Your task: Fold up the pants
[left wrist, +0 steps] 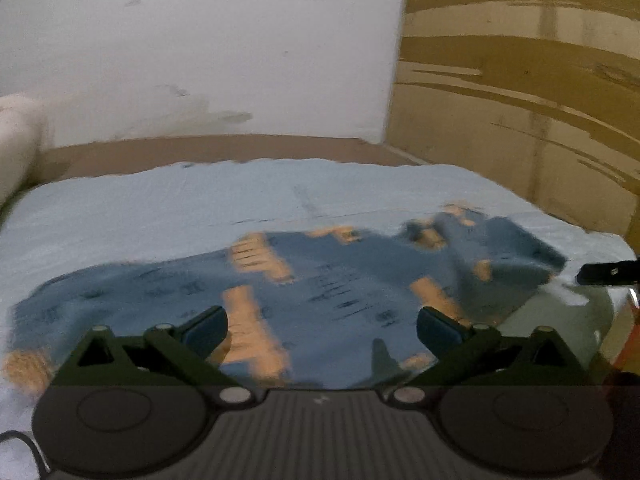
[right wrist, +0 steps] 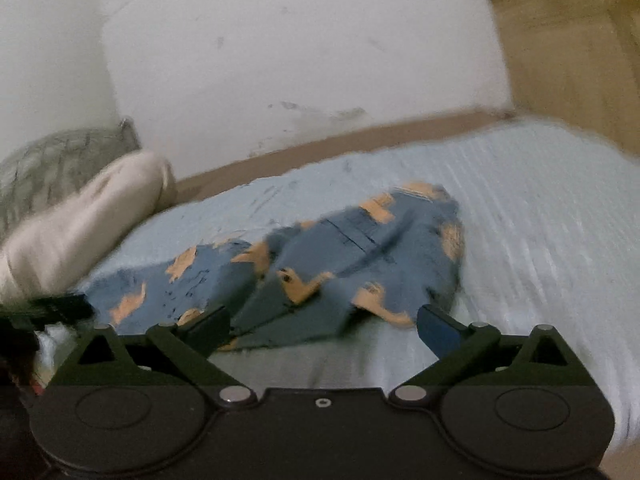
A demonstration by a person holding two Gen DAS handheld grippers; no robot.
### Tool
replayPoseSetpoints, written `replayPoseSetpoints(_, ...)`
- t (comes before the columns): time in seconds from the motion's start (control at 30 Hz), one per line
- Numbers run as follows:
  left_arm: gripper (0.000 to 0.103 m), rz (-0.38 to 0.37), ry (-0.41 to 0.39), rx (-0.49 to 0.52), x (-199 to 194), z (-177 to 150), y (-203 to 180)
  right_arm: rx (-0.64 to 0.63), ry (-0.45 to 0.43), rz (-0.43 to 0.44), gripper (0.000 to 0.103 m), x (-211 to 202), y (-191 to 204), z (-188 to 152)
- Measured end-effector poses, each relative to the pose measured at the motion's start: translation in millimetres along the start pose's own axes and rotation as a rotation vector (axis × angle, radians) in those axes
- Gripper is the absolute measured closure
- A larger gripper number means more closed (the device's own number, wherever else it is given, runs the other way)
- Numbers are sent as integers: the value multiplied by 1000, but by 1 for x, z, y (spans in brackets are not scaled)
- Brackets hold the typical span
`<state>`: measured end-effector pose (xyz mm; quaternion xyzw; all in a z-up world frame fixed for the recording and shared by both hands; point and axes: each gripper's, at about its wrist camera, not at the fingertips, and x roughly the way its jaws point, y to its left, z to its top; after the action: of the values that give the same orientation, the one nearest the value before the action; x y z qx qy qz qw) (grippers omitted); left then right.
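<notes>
A: Starting with the largest thing: the bed [left wrist: 120, 216], under a pale blue sheet, pushed up against the white wall [left wrist: 200, 60]. A cream bolster [right wrist: 80, 220] lies at the bed's left end, a grey patterned cushion [right wrist: 48, 168] behind it.

B: And the pants [left wrist: 320, 280]?

A: Blue with orange patches, spread roughly flat in the middle of the bed, well clear of the bolster. Likely laid out this way so the legs can be brought over one another. In the right wrist view one part already lies doubled over with a crease down it [right wrist: 360, 248]; motion blur hides the detail.

B: Grippers?

A: Left gripper [left wrist: 322, 328] hangs low over the near edge of the pants, fingers spread wide, cloth showing between them, nothing pinched. Right gripper [right wrist: 322, 328] likewise gapes; its left finger [right wrist: 208, 328] overlaps the near hem, its right finger [right wrist: 438, 330] is over bare sheet just beside the cloth.

B: Judgement?

A: Both look poised to take hold of the near edge. Contact with the cloth cannot be told.
</notes>
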<state>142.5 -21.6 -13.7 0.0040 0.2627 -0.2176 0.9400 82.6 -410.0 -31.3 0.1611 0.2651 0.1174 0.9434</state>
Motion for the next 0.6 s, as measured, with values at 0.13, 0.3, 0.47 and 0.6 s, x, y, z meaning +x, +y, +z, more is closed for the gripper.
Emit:
replayPoseSetpoints(0.13,1,-110,15,103,34,11,-50,134,51,67,3,15,-28,-2)
replayPoseSetpoints(0.3,1,-171,92,106,66,7,-79,335,-48,204,5,44,-56,4)
replayPoseSetpoints(0.47,1,-159,160,100,79,-3,-84,550,-284,248,8,49,-85,35)
replayPoseSetpoints(0.6,1,-161,151,98,75,-4,-83,493,-412,150,9,24,-94,63)
